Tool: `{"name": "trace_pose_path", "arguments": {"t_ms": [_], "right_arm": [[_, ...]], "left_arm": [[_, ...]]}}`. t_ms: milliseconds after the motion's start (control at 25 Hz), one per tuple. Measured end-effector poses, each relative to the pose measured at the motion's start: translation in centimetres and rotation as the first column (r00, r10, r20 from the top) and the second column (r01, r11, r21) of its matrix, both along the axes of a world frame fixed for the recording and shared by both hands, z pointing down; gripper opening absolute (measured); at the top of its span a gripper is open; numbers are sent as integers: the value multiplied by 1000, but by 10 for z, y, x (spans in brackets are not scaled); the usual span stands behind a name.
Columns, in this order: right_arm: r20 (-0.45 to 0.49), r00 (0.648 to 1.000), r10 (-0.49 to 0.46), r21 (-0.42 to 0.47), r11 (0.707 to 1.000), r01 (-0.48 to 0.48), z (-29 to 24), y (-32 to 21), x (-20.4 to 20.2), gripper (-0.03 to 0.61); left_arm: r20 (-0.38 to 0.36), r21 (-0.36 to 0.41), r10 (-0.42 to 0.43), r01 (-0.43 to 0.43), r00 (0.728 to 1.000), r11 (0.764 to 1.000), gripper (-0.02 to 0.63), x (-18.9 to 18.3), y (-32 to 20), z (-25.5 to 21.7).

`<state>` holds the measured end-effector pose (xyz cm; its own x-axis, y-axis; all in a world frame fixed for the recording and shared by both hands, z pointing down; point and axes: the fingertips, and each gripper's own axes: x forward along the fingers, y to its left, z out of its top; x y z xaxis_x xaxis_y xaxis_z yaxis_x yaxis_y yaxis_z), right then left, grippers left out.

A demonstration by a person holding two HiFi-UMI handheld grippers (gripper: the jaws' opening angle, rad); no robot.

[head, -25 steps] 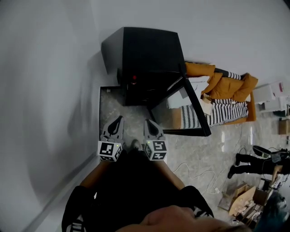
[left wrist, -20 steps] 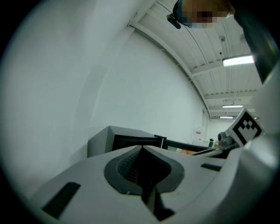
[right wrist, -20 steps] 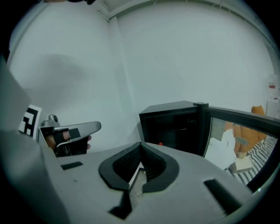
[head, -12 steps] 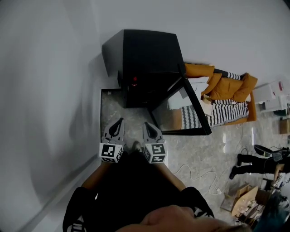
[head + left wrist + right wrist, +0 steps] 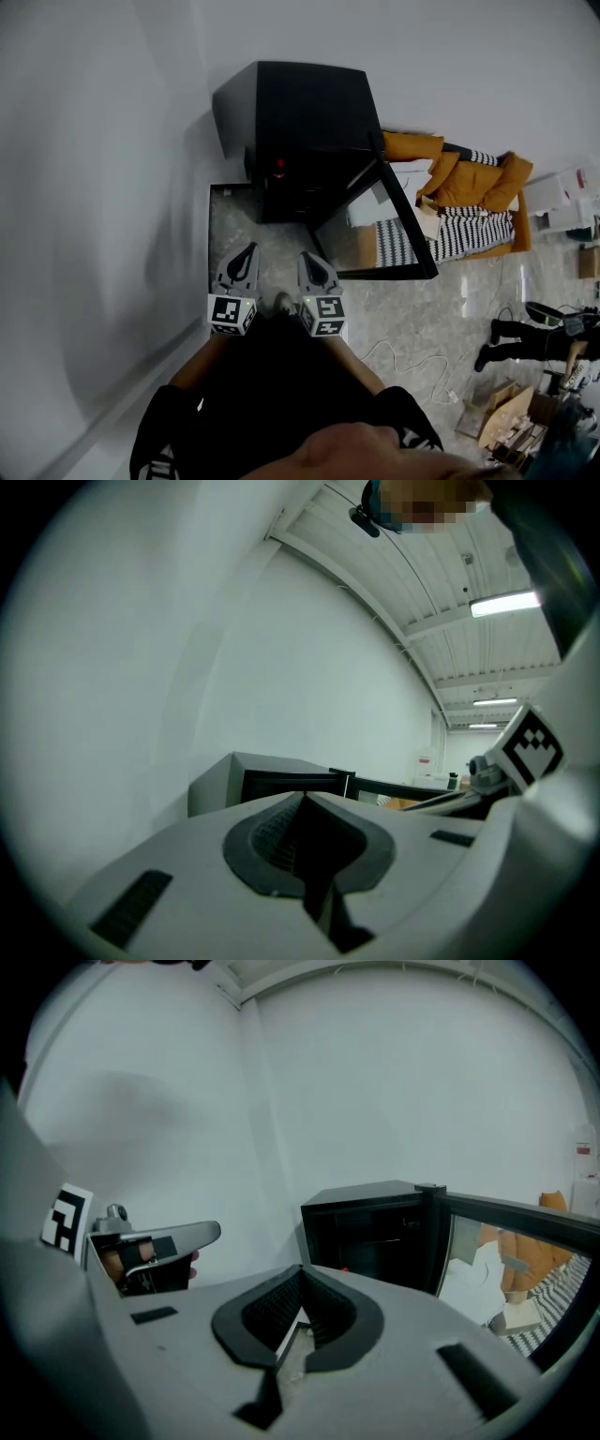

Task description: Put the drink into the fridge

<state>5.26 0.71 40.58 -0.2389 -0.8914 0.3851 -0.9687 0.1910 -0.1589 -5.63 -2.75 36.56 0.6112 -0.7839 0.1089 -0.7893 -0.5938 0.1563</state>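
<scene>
A: Holding anything?
B: No. My left gripper (image 5: 248,247) and right gripper (image 5: 306,255) are both closed, empty. Straight ahead, by the white wall (image 5: 94,187) on grey marbled floor (image 5: 412,319), stands the open fridge (image 5: 309,112), with a small red thing (image 5: 278,164) inside.

Soft, even light leaves the head view dim, the black fridge (image 5: 300,131) shadowing the wall (image 5: 112,187) left of it, while ceiling strip lights (image 5: 504,603) glare above the fridge amid fisheye-bent, dark-rimmed gripper views.
</scene>
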Motion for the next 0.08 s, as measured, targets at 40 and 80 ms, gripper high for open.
{"name": "trace_pose_path", "arguments": {"t_ms": [40, 80], "right_arm": [[0, 1000, 1, -1, 1000, -1, 0, 0, 0, 2], [0, 1000, 1, -2, 1000, -1, 0, 1, 0, 2]], "left_arm": [[2, 0, 2, -2, 1000, 1000, 5, 1, 0, 0], [4, 0, 5, -5, 1000, 1000, 5, 2, 1, 1]]}}
